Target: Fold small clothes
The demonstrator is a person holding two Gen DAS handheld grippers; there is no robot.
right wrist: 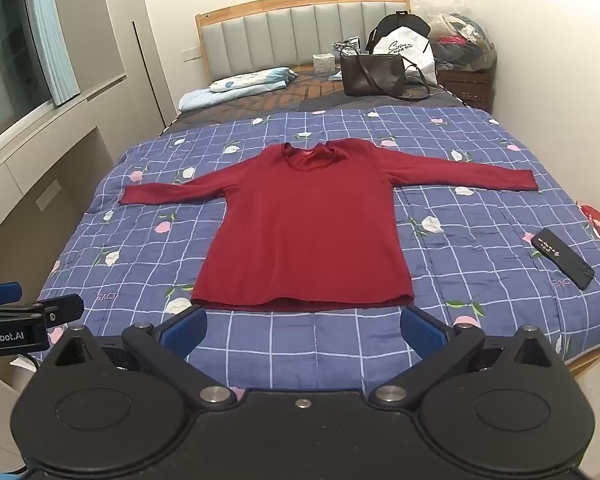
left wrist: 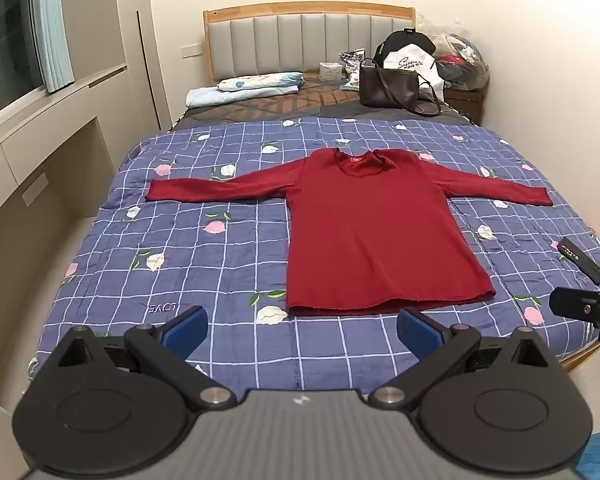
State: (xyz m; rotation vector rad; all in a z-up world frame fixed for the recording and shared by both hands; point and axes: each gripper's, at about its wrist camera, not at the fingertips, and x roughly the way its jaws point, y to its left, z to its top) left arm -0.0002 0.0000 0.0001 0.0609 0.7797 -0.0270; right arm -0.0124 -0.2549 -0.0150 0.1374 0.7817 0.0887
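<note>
With the red long-sleeved top (left wrist: pixel 364 232) spread flat at the frame's centre on the checked quilt (left wrist: pixel 204 264), both the left gripper (left wrist: pixel 302 332) and right gripper (right wrist: pixel 302 330) are held wide apart and empty, so each sleeve is probably best pinched at its cuff and folded inward evenly.

In the left wrist view, the right gripper (left wrist: pixel 592 312) is cut off by the right edge. The label inside the red shirt's (left wrist: pixel 364 232) collar is too small to read. The black phone's (right wrist: pixel 562 258) markings are illegible.

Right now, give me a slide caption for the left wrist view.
Open left gripper poised above a red long-sleeved shirt spread flat on a blue checked quilt, ready to fold.
</note>
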